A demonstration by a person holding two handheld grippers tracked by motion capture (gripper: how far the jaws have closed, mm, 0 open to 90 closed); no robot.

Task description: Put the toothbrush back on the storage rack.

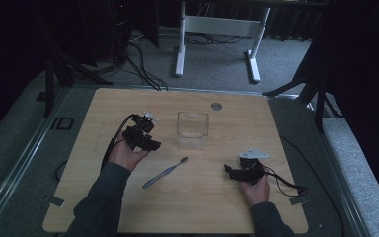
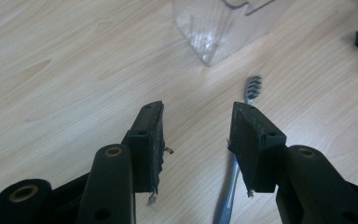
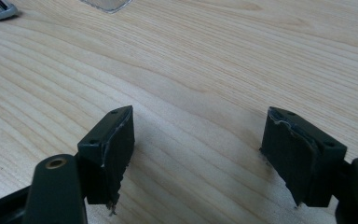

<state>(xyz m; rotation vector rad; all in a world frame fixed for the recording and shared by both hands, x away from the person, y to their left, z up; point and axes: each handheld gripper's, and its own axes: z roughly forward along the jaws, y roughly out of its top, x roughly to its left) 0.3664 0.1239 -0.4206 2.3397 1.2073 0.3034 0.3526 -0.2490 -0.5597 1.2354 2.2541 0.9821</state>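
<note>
High view | toothbrush (image 1: 165,172) between left gripper (image 1: 145,139), right gripper (image 1: 233,172)

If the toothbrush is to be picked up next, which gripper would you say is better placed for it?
Probably the left gripper. Its open jaws already point along the toothbrush, whose handle runs beneath the gap between them. The right gripper is open too, but faces bare table, with the brush head at its view's far corner.

My high view is dim and grainy; surroundings beyond the bench (image 1: 187,197) fall to near black. Both gripper views are brighter, evenly lit, with soft shadows under the tongs, whose near bases blur.
</note>
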